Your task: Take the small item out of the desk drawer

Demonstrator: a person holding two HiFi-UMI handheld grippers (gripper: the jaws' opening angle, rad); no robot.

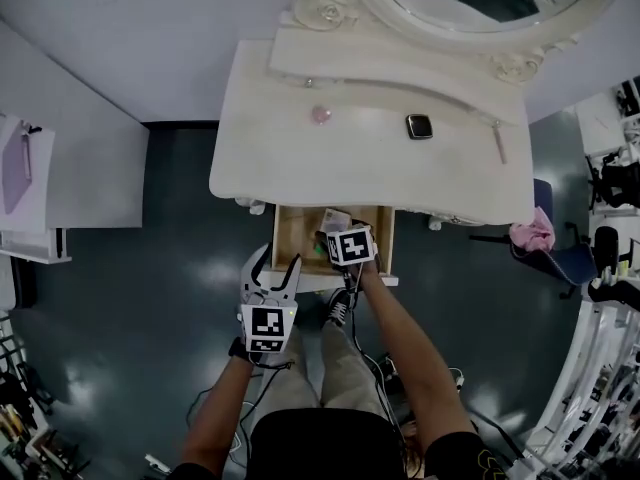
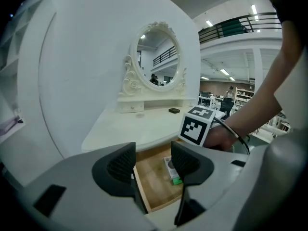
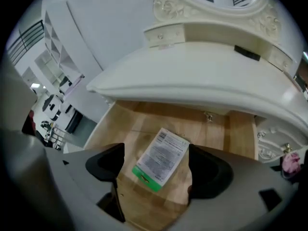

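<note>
Head view: my right tool (image 1: 340, 236) reaches into the one open wooden drawer (image 1: 285, 236) under the white desk's (image 1: 260, 148) front edge; my left tool (image 1: 272, 273) hangs outside, clear of it. Left gripper view: jaws apart, empty. Right gripper view: jaws apart, straddling the single flat white-labelled, green-ended packet (image 3: 161, 160) on the drawer floor, ready to close.

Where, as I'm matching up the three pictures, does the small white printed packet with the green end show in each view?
Head view: the small white printed packet with the green end is at picture centre, inside the open pale wooden drawer.
Left gripper view: low centre, on the drawer floor.
Right gripper view: lower centre, flat on the wood.
Shared landmark: the drawer under the white dressing table.
</note>
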